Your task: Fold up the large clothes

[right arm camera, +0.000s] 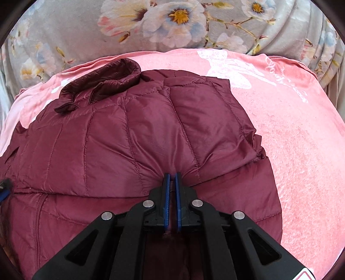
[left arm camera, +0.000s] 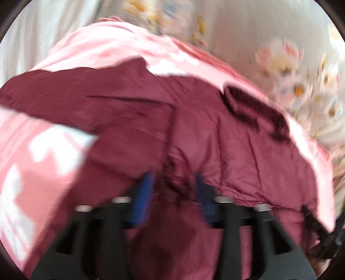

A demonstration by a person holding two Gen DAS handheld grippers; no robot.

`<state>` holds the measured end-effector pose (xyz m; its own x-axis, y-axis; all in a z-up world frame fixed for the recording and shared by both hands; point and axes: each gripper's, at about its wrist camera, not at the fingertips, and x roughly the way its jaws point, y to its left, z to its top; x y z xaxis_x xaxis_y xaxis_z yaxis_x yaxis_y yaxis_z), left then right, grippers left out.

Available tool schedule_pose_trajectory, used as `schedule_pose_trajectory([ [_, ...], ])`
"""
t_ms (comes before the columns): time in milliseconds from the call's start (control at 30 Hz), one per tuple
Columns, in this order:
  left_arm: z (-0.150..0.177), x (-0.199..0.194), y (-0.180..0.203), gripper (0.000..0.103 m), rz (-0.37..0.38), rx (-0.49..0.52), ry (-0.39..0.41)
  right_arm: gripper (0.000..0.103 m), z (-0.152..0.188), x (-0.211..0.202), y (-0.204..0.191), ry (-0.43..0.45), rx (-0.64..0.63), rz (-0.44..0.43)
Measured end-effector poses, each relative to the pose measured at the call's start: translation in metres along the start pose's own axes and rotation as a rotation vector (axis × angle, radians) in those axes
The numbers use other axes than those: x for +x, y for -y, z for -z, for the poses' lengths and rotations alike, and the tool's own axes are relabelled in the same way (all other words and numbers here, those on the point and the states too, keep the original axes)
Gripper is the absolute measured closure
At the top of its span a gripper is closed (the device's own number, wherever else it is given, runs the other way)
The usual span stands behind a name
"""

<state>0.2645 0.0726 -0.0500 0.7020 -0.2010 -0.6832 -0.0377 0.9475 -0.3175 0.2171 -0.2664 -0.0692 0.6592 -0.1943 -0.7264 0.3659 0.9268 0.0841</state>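
My left gripper (left arm camera: pixel 174 189) stands apart over one maroon jacket (left arm camera: pixel 194 137), pinching nothing. My right gripper (right arm camera: pixel 172 178) is clamped on a jacket fold. The jacket lies on one pink blanket (right arm camera: pixel 301 140), open blanket beyond its right edge.

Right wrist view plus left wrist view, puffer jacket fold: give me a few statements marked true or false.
1. The right gripper is shut on a pinch of the maroon puffer jacket. True.
2. The left gripper is clamped on the jacket. False: its jaws stand apart, with no fabric pressed between the pads.
3. The jacket lies on a pink blanket. True.
4. The jacket's collar is tucked out of sight. False: it shows at the upper left in the right wrist view.
5. The floral fabric behind the blanket is plain green. False: grey with flowers.
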Motion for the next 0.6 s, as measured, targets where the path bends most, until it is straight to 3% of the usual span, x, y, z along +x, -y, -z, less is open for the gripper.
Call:
schedule_pose_trajectory([
  [33, -0.006, -0.019, -0.019, 0.016, -0.007, -0.054, 0.053, 0.094, 0.0, -0.002, -0.002, 0.004, -0.007, 0.012],
  [67, -0.011, -0.031, -0.034, 0.009, -0.013, -0.086, 0.096, 0.086, 0.0, -0.007, -0.004, 0.015, -0.014, 0.031],
  [100, -0.018, -0.043, -0.052, 0.009, -0.028, -0.117, 0.138, 0.072, 0.002, -0.014, -0.007, 0.032, -0.02, 0.043],
  [167, -0.039, -0.055, -0.09, 0.009, -0.077, -0.167, 0.162, 0.061, 0.008, -0.031, -0.012, 0.06, -0.026, 0.019],
  [433, -0.095, -0.056, -0.28, 0.009, -0.312, -0.504, 0.176, 0.056, 0.055, -0.086, -0.056, 0.095, -0.104, -0.104],
  [600, -0.106, -0.051, -0.343, 0.009, -0.34, -0.639, 0.2, 0.056, 0.082, -0.082, -0.075, 0.092, -0.152, -0.081],
])
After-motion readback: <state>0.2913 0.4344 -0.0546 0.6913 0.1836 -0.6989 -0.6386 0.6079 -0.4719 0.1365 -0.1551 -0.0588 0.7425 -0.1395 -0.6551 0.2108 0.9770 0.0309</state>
